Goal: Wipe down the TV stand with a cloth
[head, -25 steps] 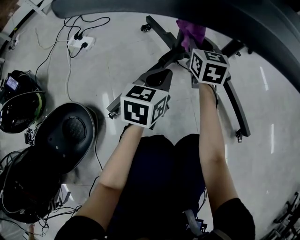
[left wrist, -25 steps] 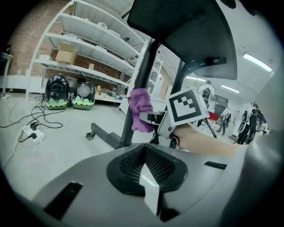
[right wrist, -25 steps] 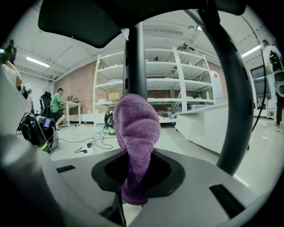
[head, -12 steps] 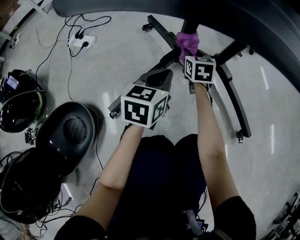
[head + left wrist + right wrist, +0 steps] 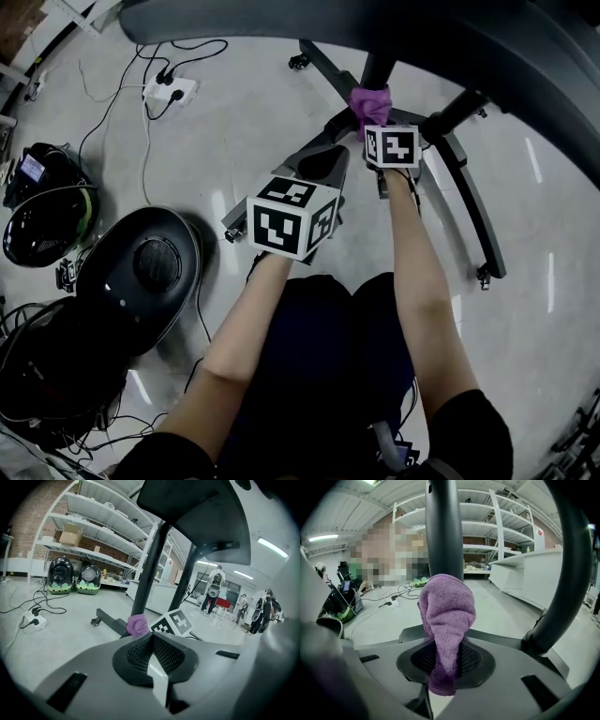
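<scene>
Since second ago: right claw (image 5: 443, 667) has carried purple cloth (image 5: 446, 616) left and down, onto upright post (image 5: 443, 527) of TV stand (image 5: 466, 202).

- Right claw: clamped on cloth's lower end. Bunched cloth sticks out at 12 o'clock, against post, low near base junction.
- Post: long axis vertical, so wiping stroke likely runs along it.
- Left claw (image 5: 152, 656): jaws together, nothing between them. In head view it sits at 8 o'clock from cloth, short of post.
- Right claw is nearer one.
</scene>
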The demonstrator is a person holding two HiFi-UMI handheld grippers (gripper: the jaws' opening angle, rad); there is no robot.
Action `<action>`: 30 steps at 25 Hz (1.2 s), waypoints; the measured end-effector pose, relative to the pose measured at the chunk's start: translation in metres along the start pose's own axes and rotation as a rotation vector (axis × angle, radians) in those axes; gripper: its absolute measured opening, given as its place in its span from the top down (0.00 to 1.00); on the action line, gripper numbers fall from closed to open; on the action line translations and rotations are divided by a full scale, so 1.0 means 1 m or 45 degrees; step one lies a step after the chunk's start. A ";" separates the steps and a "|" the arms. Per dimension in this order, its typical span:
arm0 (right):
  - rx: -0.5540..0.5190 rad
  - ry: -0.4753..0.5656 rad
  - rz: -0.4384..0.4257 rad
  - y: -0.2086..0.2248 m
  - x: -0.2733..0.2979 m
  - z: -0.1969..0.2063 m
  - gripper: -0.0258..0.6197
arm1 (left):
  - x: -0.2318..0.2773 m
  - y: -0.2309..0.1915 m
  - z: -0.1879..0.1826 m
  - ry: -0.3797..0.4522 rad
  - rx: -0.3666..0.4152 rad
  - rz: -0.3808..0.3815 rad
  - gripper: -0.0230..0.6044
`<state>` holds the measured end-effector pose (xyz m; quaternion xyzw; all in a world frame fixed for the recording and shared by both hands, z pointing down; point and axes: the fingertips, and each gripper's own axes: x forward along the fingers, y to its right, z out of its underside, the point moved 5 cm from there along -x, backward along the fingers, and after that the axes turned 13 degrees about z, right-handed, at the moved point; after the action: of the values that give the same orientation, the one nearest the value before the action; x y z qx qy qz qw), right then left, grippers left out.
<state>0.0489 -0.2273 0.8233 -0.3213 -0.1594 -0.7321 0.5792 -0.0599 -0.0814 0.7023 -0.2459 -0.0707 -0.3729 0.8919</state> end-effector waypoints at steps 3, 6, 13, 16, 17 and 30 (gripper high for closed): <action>0.006 -0.046 -0.018 -0.002 0.004 0.007 0.80 | 0.001 0.002 0.000 -0.006 0.006 0.004 0.96; 0.042 -0.103 -0.023 0.004 0.003 0.017 0.80 | 0.003 0.004 -0.001 -0.005 0.009 -0.003 0.96; 0.028 0.150 0.167 0.052 -0.055 -0.022 0.80 | 0.014 0.015 -0.005 0.035 0.000 0.005 0.96; 0.046 0.354 0.237 0.075 -0.100 -0.057 0.80 | 0.023 0.026 -0.005 0.037 0.008 0.036 0.96; 0.072 0.417 0.248 0.082 -0.116 -0.067 0.80 | 0.026 0.029 -0.005 0.040 0.007 0.044 0.96; 0.214 0.817 0.414 0.153 -0.240 -0.119 0.80 | 0.051 0.058 -0.002 0.071 -0.027 0.105 0.96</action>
<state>0.1901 -0.1625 0.5564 -0.0478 0.0239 -0.6783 0.7328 0.0165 -0.0800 0.6938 -0.2475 -0.0316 -0.3431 0.9055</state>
